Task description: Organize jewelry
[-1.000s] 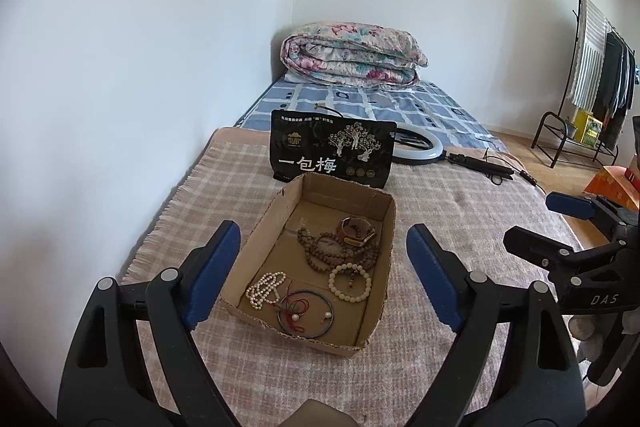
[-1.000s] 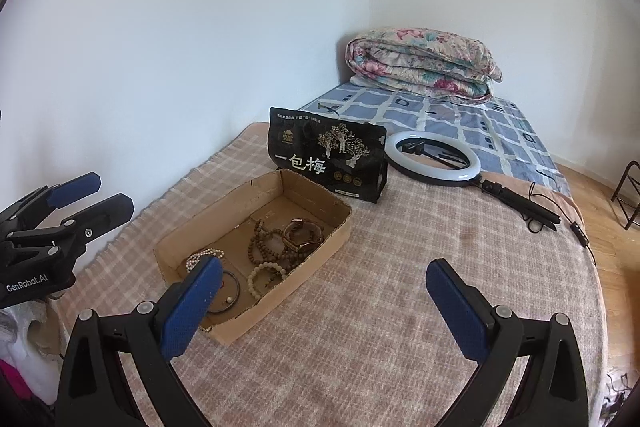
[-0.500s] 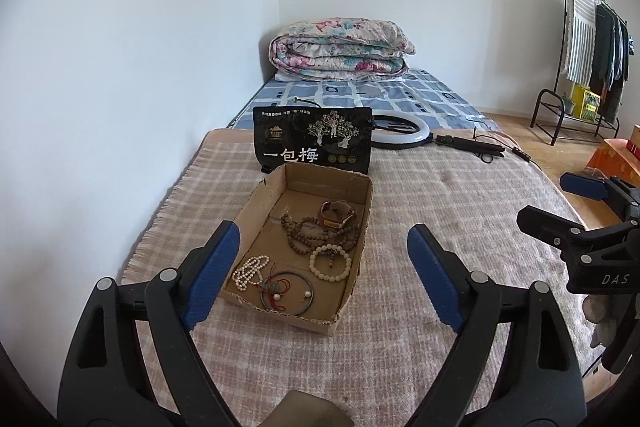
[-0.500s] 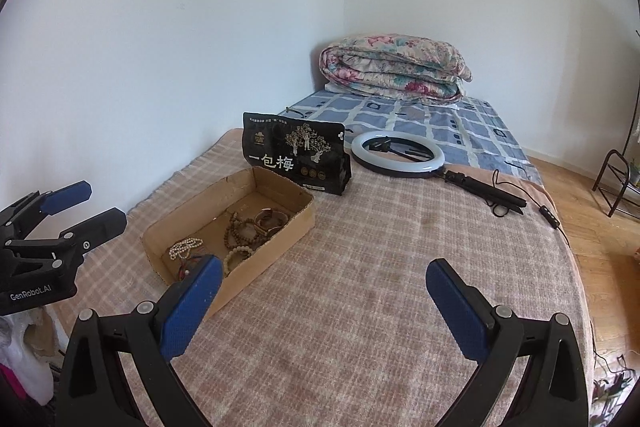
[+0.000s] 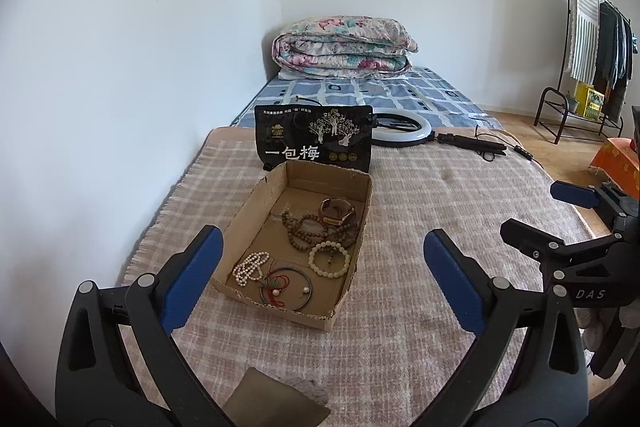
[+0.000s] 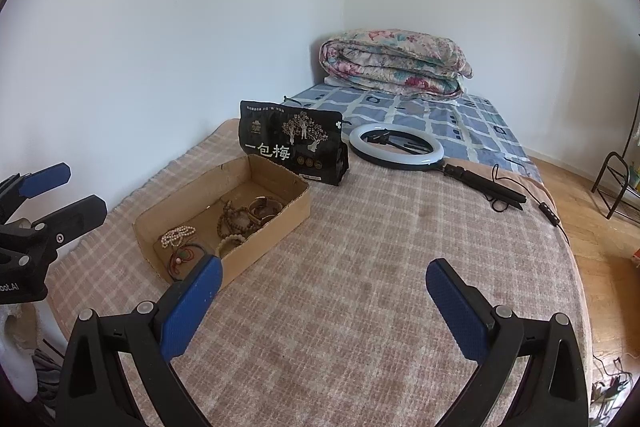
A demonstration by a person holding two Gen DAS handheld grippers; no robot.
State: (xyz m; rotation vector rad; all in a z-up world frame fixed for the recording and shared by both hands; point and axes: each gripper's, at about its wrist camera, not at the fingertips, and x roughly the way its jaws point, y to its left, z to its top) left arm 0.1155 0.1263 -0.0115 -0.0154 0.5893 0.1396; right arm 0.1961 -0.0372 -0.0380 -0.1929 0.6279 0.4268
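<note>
On the checked blanket [image 5: 420,195] sits an open cardboard box [image 5: 256,203], and every place below is given from that box. Inside it lies the jewelry: a white pearl strand [image 5: 250,265] at the near left corner, a thin bangle [image 5: 286,287] with red cord beside it at the near wall, a cream bead bracelet [image 5: 330,259] toward the near right, a tangle of brown beads [image 5: 310,229] in the middle, and a wide brown bracelet [image 5: 338,211] toward the far right. Just behind the box stands a black bag [image 5: 314,143] with white characters, touching or nearly touching its far wall. Behind and right of the box lies a ring light [image 5: 404,127] with its dark handle. Far behind, a folded quilt [image 5: 344,47] rests on the bed.

The left gripper [image 5: 322,277] hangs in front of the box, its jaws opening wide with only the box's near end between them and nothing gripped. The right gripper [image 6: 324,301] hovers to the right of the box over bare blanket, jaws spread apart and empty.
</note>
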